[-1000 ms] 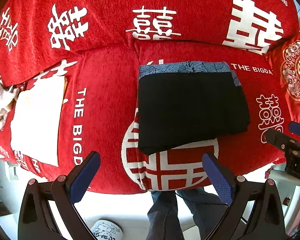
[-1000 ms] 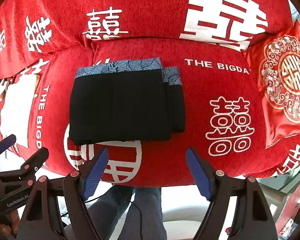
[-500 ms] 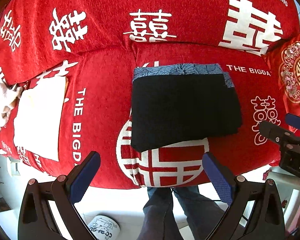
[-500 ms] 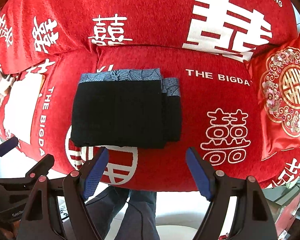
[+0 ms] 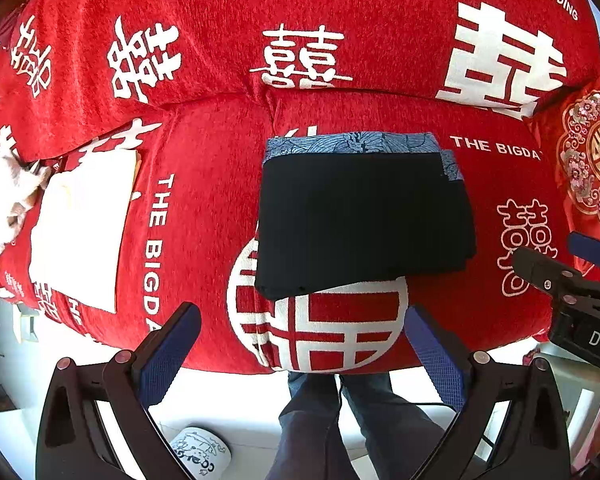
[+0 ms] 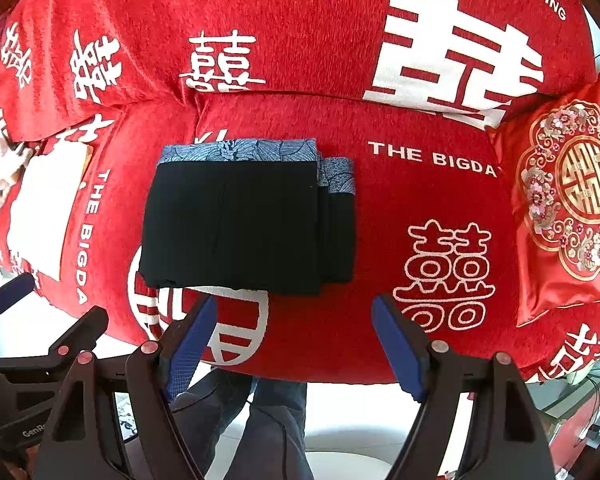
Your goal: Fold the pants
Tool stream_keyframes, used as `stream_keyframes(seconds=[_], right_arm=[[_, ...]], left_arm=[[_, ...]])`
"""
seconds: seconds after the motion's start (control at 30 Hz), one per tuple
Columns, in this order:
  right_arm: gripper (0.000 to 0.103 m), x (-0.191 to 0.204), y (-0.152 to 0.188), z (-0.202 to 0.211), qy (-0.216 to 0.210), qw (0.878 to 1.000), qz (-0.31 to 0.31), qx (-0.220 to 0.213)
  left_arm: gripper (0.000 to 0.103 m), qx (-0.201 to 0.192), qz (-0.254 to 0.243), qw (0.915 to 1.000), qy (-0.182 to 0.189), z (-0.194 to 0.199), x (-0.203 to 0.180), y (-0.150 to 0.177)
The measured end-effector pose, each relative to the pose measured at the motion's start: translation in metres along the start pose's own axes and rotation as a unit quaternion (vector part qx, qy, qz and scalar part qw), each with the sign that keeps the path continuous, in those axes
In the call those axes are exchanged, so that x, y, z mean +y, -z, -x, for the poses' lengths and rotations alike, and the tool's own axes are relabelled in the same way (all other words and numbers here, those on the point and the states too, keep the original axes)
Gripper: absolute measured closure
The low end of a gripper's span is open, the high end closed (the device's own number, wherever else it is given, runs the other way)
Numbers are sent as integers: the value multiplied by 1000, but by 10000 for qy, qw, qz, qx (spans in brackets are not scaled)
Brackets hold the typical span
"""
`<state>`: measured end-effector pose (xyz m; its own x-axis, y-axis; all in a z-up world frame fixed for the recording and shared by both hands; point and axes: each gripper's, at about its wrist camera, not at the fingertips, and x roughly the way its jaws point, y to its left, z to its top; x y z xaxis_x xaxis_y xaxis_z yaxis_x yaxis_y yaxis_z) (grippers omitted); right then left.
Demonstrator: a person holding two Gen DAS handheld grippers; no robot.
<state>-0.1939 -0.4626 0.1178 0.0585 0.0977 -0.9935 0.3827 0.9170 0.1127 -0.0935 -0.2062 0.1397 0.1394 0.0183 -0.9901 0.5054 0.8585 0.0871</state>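
While I hold both tongs clear above the sofa, I log the following, all placed against the pants.

Item: pants (image 5: 364,216), black, folded into a compact rectangle, a blue patterned waistband (image 6: 240,150) along the far edge. They lie flat on the red sofa seat (image 5: 204,208), partly over a white round emblem (image 5: 320,332) at the near edge.

Handling, as I judge it: soft, light, limp cloth; stacked layers likely to slide apart if lifted by one corner. Best hold would be the thick folded edge on the right, where the layers step out, pinching all plies together.

Left tongs (image 5: 300,356): jaws wide apart, nothing between them, near side of the pants.
Right tongs (image 6: 292,344): jaws wide apart, empty, also near side.

Beside the pants, well to the left: white folded cloth (image 5: 80,232). Well to the right: embroidered cushion (image 6: 572,208).
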Motion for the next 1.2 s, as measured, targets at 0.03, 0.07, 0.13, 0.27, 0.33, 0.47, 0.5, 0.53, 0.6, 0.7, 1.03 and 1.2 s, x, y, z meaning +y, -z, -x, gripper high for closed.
stream_keyframes(seconds=[0.03, 0.07, 0.13, 0.27, 0.33, 0.47, 0.5, 0.53, 0.6, 0.7, 1.03, 1.2], right_arm=[[21, 0, 0, 0, -2, 10000, 7, -3], [21, 0, 1, 0, -3, 10000, 5, -3], [21, 0, 1, 1, -9, 10000, 18, -12], [21, -1, -1, 2, -22, 10000, 65, -32], [21, -1, -2, 3, -22, 10000, 75, -36], [21, -1, -1, 2, -24, 10000, 68, -32], [21, -1, -1, 2, -24, 10000, 75, -29], [21, -1, -1, 2, -24, 10000, 76, -29], [21, -2, -1, 2, -34, 10000, 74, -19], [21, -2, -2, 2, -38, 10000, 77, -16], [21, -1, -1, 1, -48, 10000, 84, -15], [21, -1, -1, -1, -45, 10000, 71, 19]], left_arm=[[1, -6, 6, 10000, -12, 1, -1, 1], [1, -9, 9, 10000, -20, 1, -1, 1], [1, -19, 30, 10000, -23, 2, -2, 1], [1, -39, 52, 10000, -52, 4, -2, 0], [1, -44, 59, 9999, -69, 4, -3, 1], [1, -41, 57, 10000, -69, 4, -3, 1], [1, -40, 56, 10000, -64, 4, -3, 1], [1, -35, 54, 10000, -60, 4, -3, 1], [1, -30, 51, 10000, -56, 4, -4, 1], [1, -43, 43, 10000, -62, 5, -5, 2], [1, -83, 85, 9999, -85, 4, -5, -1], [1, -96, 101, 9999, -57, 4, -5, -3]])
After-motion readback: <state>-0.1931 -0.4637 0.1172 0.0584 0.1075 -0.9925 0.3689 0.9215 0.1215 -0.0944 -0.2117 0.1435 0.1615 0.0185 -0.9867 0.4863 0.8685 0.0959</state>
